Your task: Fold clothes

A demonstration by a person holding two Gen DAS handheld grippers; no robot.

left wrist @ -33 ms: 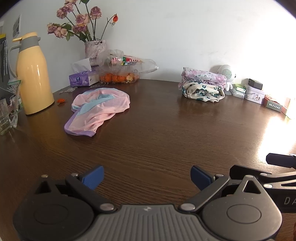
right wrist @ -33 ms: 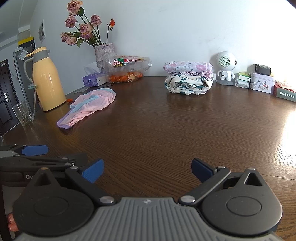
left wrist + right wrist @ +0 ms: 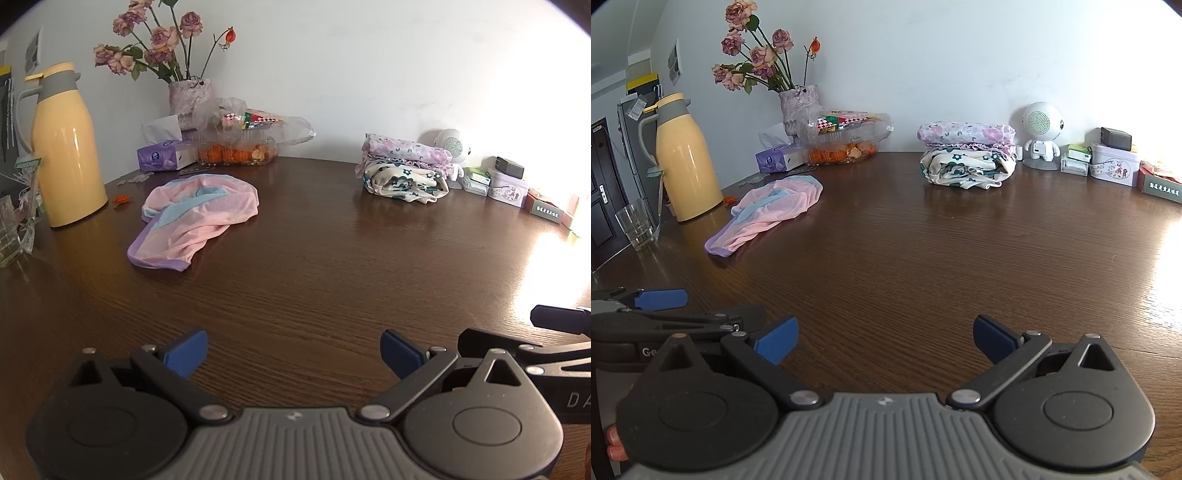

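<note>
A crumpled pink garment with blue and purple trim (image 3: 195, 218) lies on the dark wooden table (image 3: 314, 280) at the far left; it also shows in the right wrist view (image 3: 772, 210). A stack of folded floral clothes (image 3: 404, 168) sits at the back, also in the right wrist view (image 3: 967, 155). My left gripper (image 3: 293, 352) is open and empty, low over the near table. My right gripper (image 3: 886, 341) is open and empty beside it. Both are far from the garment.
A yellow thermos (image 3: 66, 147), a glass (image 3: 635, 225), a tissue box (image 3: 164, 157), a flower vase (image 3: 190, 96) and a bagged fruit box (image 3: 236, 147) stand at the back left. A white speaker figure (image 3: 1041, 133) and small boxes (image 3: 1113, 162) stand at the back right.
</note>
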